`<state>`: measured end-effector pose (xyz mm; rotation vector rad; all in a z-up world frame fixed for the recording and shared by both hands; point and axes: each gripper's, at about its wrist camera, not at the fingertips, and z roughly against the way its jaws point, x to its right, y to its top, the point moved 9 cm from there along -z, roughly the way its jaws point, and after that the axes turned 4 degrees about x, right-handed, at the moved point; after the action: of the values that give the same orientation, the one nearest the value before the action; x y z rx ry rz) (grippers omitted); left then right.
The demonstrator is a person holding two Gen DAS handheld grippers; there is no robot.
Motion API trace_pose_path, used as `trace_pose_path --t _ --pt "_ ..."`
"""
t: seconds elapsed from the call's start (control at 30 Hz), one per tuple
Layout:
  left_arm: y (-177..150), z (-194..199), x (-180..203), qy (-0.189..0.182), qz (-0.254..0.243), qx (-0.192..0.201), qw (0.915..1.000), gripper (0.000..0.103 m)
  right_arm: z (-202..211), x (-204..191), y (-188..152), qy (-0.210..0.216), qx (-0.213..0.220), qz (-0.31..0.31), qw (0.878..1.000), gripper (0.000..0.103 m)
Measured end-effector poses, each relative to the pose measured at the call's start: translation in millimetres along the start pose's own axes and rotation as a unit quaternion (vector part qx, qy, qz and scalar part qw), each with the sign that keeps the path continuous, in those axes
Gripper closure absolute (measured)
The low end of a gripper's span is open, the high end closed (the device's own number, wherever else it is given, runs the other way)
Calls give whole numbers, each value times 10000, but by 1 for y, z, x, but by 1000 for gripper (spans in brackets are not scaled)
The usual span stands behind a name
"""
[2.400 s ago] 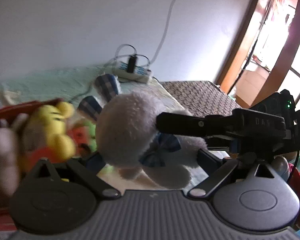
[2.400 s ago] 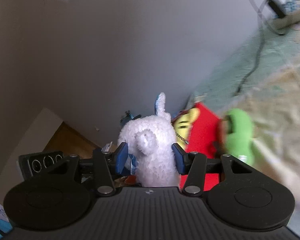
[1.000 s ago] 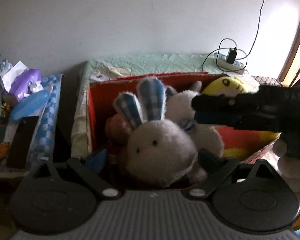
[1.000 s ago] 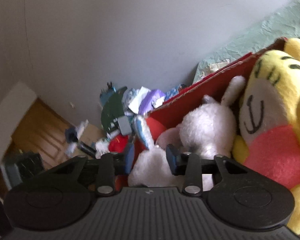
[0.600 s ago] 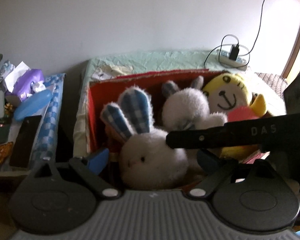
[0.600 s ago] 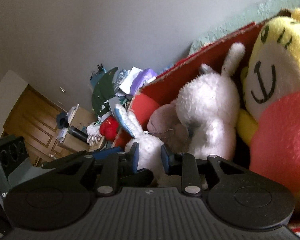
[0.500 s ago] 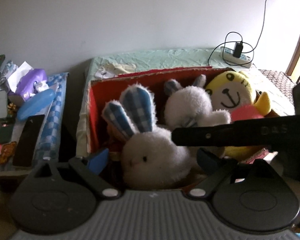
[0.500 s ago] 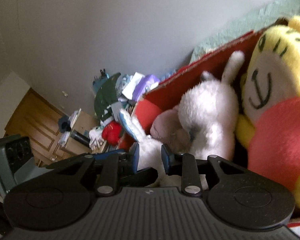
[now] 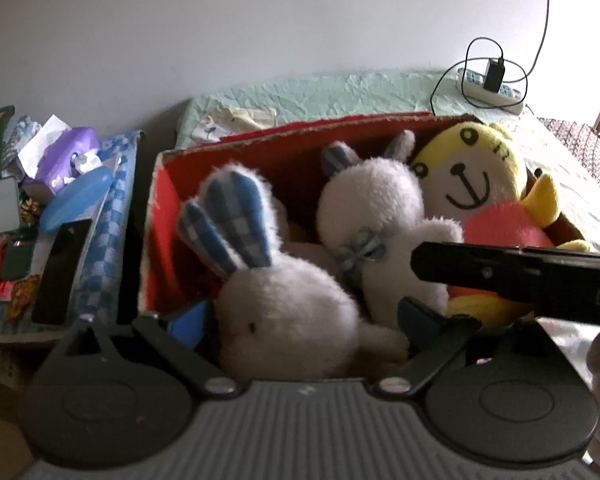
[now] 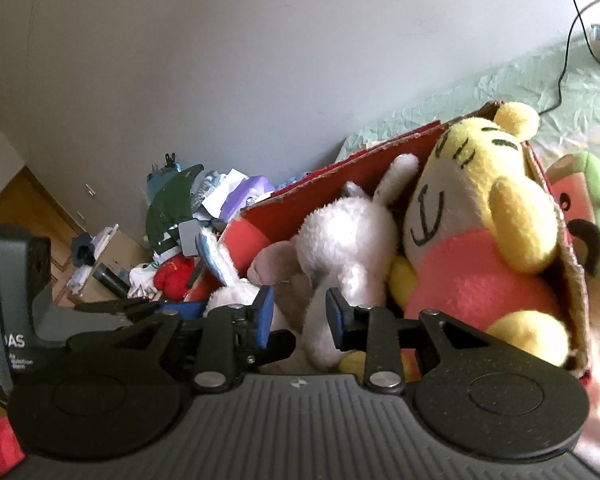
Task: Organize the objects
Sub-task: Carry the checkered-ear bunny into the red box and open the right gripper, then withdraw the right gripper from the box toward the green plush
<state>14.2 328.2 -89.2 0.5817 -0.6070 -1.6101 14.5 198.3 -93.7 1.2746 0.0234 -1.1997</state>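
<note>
A red cardboard box [image 9: 160,216] holds a white rabbit with blue checked ears [image 9: 284,312], a second white rabbit [image 9: 383,224] and a yellow bear in a pink shirt [image 9: 479,188]. My left gripper [image 9: 301,318] is open, its fingers on either side of the near rabbit's head without pressing it. My right gripper [image 10: 298,312] is open and holds nothing, just in front of the second rabbit [image 10: 339,240]. The near rabbit's ear [image 10: 216,258] and the bear [image 10: 475,216] show in the right wrist view. The right gripper's black body [image 9: 519,276] crosses the left wrist view.
The box [image 10: 339,184] sits on a bed with a pale green sheet [image 9: 339,92]. A power strip with a charger [image 9: 491,88] lies at the back. A cluttered side table [image 9: 52,200] stands left. A green and pink plush [image 10: 591,208] lies outside the box's right wall.
The checked-ear rabbit has come down into the box's near left corner. My right gripper let go of it, opened and drew back to the right. My left gripper stays open around it.
</note>
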Motion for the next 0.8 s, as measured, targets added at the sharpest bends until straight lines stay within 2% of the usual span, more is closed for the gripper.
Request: trace_pose_path --t 0.4,0.8 --pt "-1 -6 9 320 14 -161 9994 3 7 3 1 144 -141 90 9998 73" --pt "-1 -1 18 771 103 -201 9968 3 15 6 4 562 -274 90 9980 73"
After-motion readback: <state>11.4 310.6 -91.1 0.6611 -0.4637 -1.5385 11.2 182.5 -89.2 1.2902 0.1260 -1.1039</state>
